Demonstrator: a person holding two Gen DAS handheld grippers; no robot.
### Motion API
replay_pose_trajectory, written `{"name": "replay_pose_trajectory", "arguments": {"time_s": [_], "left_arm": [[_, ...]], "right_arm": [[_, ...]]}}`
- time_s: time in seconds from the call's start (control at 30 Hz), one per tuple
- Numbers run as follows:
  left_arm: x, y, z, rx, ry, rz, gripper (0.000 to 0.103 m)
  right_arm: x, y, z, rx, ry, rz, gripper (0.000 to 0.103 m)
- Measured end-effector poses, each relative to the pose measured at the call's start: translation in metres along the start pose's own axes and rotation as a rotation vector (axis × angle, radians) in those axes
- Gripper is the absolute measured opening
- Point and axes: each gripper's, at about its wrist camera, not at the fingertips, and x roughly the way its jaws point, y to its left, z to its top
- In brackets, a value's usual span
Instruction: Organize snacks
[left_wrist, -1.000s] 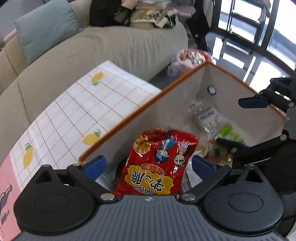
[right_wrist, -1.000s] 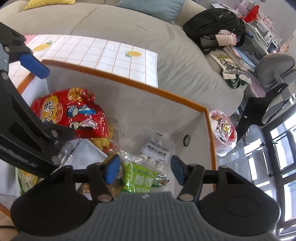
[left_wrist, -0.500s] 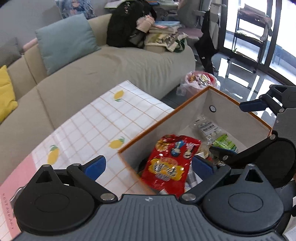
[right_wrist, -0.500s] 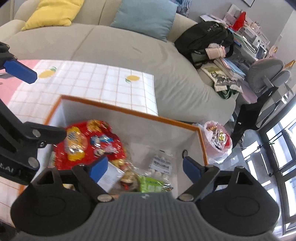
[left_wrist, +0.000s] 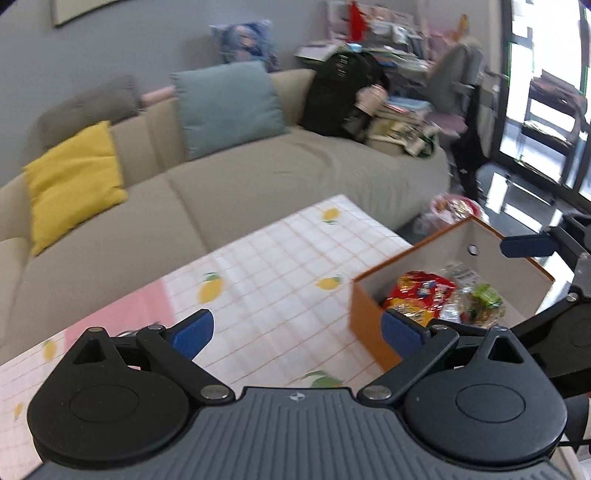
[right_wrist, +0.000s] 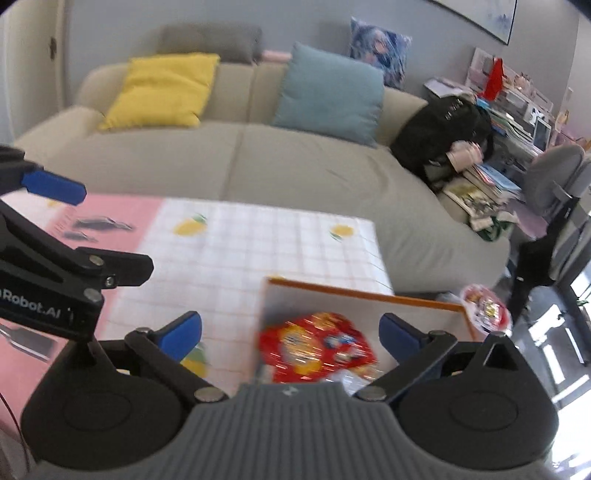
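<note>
An orange-rimmed storage box (left_wrist: 373, 306) stands on the table's right end; it also shows in the right wrist view (right_wrist: 354, 293). Inside lie a red snack bag (left_wrist: 417, 295) (right_wrist: 314, 345), a green packet (left_wrist: 485, 295) and a clear packet with a white label (left_wrist: 461, 273). My left gripper (left_wrist: 297, 330) is open and empty, above the table and left of the box. My right gripper (right_wrist: 290, 330) is open and empty, above the box's near side.
The table (left_wrist: 258, 280) has a white lemon-check cloth with a pink part (right_wrist: 110, 221). A beige sofa (right_wrist: 258, 162) behind holds yellow (right_wrist: 162, 88) and teal cushions (right_wrist: 328, 92) and a black backpack (right_wrist: 443, 133). A bin of wrappers (left_wrist: 456, 206) stands on the floor.
Both grippers have risen and pulled back from the box, which now looks smaller and lower. The right gripper's jaws have opened wider. The snacks stay in the box.
</note>
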Motion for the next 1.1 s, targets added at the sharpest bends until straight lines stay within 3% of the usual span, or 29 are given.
{"name": "replay_pose_trajectory", "arguments": {"time_s": [0.4, 0.57, 0.7, 1.0, 1.1], "left_arm": [[-0.092, 0.058, -0.068, -0.22, -0.172, 0.173, 0.103], [-0.114, 0.055, -0.094, -0.204, -0.205, 0.253, 0.103], [-0.121, 0.047, -0.113, -0.179, -0.18, 0.283, 0.103], [-0.127, 0.036, -0.149, -0.241, -0.139, 0.319, 0.103], [-0.12, 0.036, -0.158, -0.269, -0.082, 0.316, 0.103]], "right_arm": [[-0.077, 0.078, -0.026, 0.118, -0.195, -0.039, 0.1], [-0.104, 0.098, -0.041, 0.126, -0.253, -0.053, 0.1], [-0.118, 0.111, -0.053, 0.081, -0.286, -0.058, 0.1], [-0.115, 0.119, -0.084, 0.074, -0.206, -0.031, 0.1], [-0.108, 0.119, -0.095, 0.073, -0.158, -0.048, 0.1]]}}
